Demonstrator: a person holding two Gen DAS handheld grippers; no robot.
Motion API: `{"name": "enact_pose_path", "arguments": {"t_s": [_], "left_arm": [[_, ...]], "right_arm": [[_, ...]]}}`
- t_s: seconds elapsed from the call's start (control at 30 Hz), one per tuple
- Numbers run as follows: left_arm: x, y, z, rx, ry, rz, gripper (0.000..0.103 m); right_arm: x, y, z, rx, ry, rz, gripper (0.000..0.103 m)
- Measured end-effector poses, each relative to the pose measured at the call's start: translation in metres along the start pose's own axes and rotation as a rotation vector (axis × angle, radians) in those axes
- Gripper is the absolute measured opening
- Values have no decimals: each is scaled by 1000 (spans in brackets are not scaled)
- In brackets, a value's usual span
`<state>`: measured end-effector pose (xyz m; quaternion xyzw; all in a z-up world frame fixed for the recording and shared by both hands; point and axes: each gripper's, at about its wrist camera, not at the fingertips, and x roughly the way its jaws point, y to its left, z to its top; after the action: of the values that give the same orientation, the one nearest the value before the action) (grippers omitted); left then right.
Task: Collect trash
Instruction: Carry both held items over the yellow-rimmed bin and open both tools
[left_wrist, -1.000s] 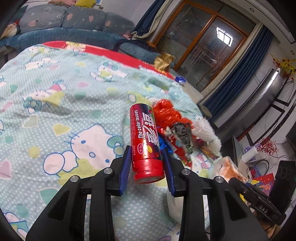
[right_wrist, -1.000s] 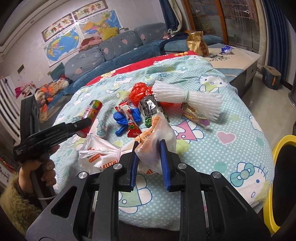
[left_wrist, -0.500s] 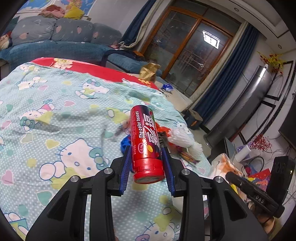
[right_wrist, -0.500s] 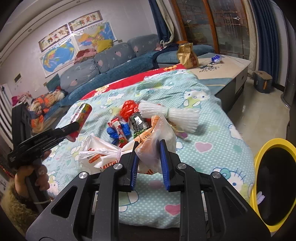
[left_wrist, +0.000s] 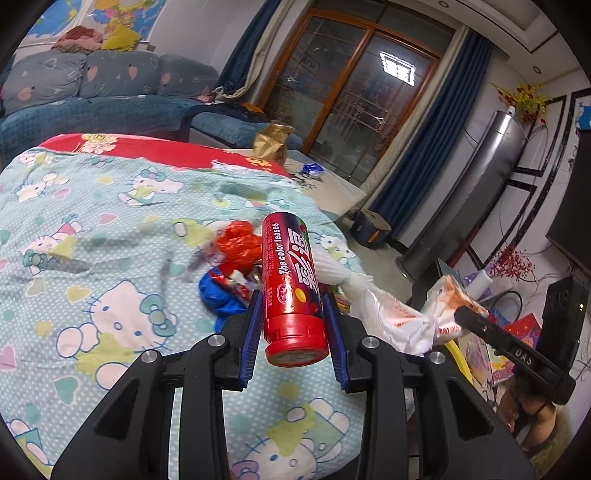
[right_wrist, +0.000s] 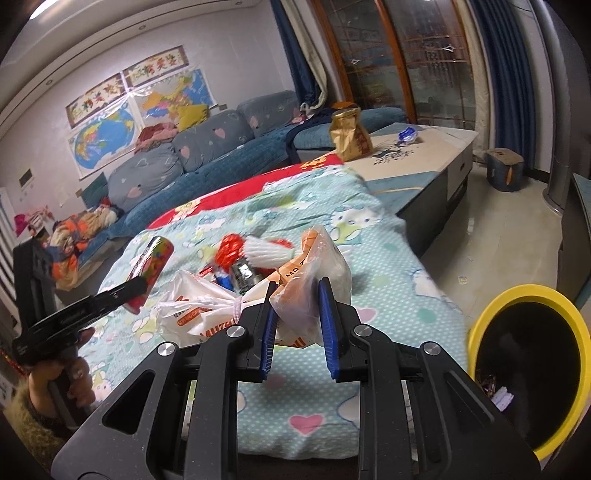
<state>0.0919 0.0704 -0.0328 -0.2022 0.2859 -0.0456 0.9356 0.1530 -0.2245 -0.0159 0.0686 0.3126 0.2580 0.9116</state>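
Observation:
My left gripper (left_wrist: 293, 325) is shut on a red candy tube (left_wrist: 291, 284) and holds it above the bed. It also shows in the right wrist view (right_wrist: 149, 267). My right gripper (right_wrist: 295, 325) is shut on a knotted white and orange plastic bag (right_wrist: 310, 291), lifted off the bed; the bag also shows in the left wrist view (left_wrist: 417, 317). A yellow-rimmed trash bin (right_wrist: 524, 365) stands on the floor at the right. More trash lies on the bed: a red wrapper (left_wrist: 240, 240), a blue wrapper (left_wrist: 218, 291), a white straw bundle (right_wrist: 267, 251).
The bed has a Hello Kitty cover (left_wrist: 92, 258). A low platform (right_wrist: 417, 151) beyond it carries a gold bag (right_wrist: 349, 134) and a blue wrapper (right_wrist: 408, 134). A blue sofa (right_wrist: 207, 155) lines the wall. Bare tiled floor (right_wrist: 498, 240) lies between bed and bin.
Both grippers have risen and pulled back from the bed with their loads. The right gripper has swung right, bringing the yellow bin further into view.

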Motion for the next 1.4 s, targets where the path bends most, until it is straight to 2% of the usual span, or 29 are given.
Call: {"name": "enact_pose_path", "arguments": {"t_s": [0.57,1.4], "left_arm": [[18,-45,-12,87,33,-80,31],[53,-126,-40,256,131,-208,31]], "right_arm": [[-22,-46,6,70,-65,-117,16],[-70,-124,8,202,-182,-304,16]]}}
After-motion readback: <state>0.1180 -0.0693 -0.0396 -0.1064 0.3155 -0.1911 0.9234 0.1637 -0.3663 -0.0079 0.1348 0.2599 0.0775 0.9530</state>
